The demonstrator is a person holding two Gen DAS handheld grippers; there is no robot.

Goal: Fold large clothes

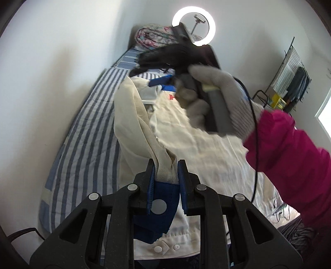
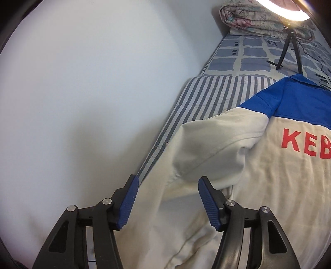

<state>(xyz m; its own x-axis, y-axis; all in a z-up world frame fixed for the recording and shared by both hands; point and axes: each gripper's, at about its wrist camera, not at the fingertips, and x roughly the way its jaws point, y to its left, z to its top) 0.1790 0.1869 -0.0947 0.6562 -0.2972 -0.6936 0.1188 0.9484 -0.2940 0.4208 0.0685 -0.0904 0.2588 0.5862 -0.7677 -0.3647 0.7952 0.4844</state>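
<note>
A large cream cotton work jacket [image 2: 258, 186] with a blue yoke and red lettering on its back is spread over a bed covered by a blue-and-white striped sheet [image 1: 82, 144]. The bed is set against a plain white wall [image 2: 82, 103], so the jacket's left edge is bounded by a narrow strip of bare sheet and then the wall.

One cream sleeve [image 1: 140, 124] with a blue cuff is gripped by the left gripper [image 1: 165, 180]; its jaws are narrowed onto the cuff, and the fabric is drawn up taut from the bed. The right gripper [image 2: 167, 200] is seen over the other sleeve near the shoulder seam; its jaws stand well apart, nothing is clamped, and the cloth lies loose below them.

In the left wrist view the right gripper's handle is held by a grey knitted glove [image 1: 217, 99] with a magenta sleeve [image 1: 289, 155] behind it, above the middle of the jacket.

At the head of the bed a rolled floral quilt [image 2: 258, 18] is laid across the mattress, and a lit ring light on a small black tripod [image 2: 289, 51] is stood on the checked sheet just beyond the blue collar. Open sheet is left between the collar and the quilt.
</note>
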